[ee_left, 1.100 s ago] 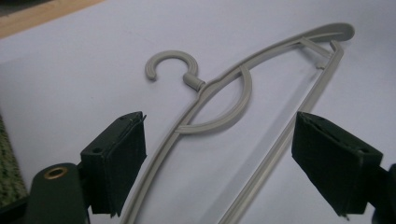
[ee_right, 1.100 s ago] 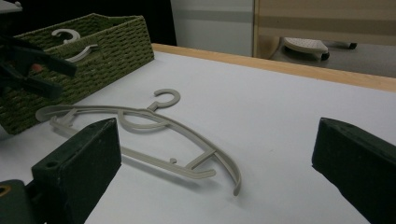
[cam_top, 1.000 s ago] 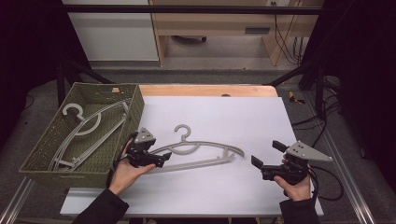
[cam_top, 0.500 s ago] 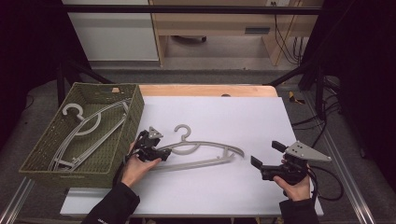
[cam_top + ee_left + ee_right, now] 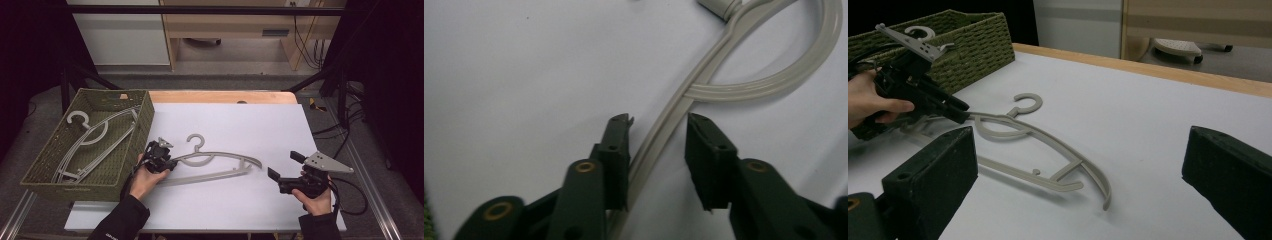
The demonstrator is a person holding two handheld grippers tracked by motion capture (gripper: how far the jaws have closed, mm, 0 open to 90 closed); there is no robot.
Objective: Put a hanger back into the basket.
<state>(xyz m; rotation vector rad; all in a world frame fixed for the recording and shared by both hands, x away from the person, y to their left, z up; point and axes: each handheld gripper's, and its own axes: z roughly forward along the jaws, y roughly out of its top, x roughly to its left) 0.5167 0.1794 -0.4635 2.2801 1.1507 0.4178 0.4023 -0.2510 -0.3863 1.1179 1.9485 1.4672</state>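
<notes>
Right gripper at lower right of the high view, jaws wide, idle on the table. Left gripper at lower centre-left, jaws narrow but parted, straddling the hanger arm near its left end, not clamped. The hanger lies flat mid-table. To grip well: centre the arm between pads, close squarely, then lift level toward the basket, upper left.
</notes>
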